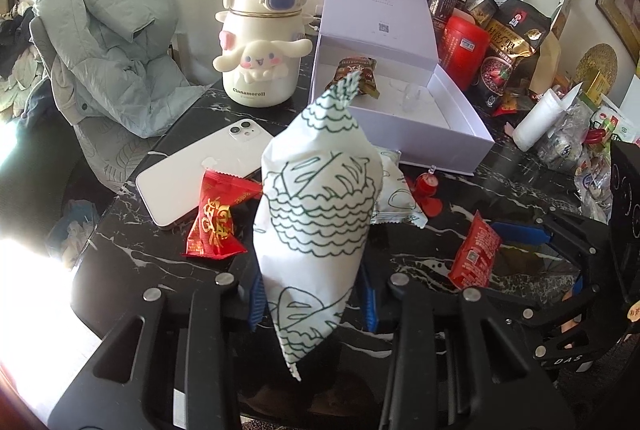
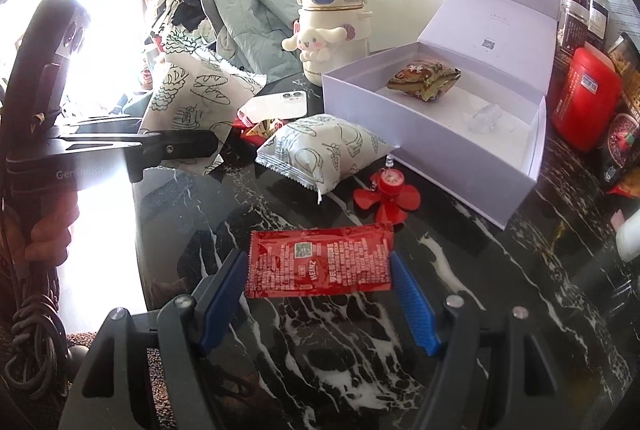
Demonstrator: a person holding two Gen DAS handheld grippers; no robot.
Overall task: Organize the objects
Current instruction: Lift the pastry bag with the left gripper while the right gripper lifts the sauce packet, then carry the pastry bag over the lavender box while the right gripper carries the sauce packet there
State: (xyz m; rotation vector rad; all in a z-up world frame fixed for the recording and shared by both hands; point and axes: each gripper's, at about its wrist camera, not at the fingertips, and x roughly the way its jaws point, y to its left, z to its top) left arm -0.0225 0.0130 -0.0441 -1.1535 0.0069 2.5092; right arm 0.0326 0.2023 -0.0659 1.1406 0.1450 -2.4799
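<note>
My left gripper [image 1: 312,302] is shut on a white snack packet with green line drawings [image 1: 316,210], held upright above the black marble table [image 1: 420,250]. In the right wrist view this packet [image 2: 192,90] hangs at the left. My right gripper [image 2: 317,257] is shut on a red ketchup sachet [image 2: 320,262], one blue pad at each short edge. A white open box [image 2: 420,138] behind holds a brown-green snack packet [image 2: 424,78] and a clear plastic piece [image 2: 486,120]. A second white packet [image 2: 324,150] lies in front of the box. A red packet with gold characters [image 1: 216,222] lies partly on a white phone [image 1: 200,166].
A cream Cinnamoroll bottle [image 1: 260,42] stands behind the phone. A small red flower-shaped toy [image 2: 386,196] lies by the box's front wall. A red tin [image 1: 464,46], jars and snack bags crowd the right. A grey-green jacket [image 1: 108,50] hangs over a chair past the table's left edge.
</note>
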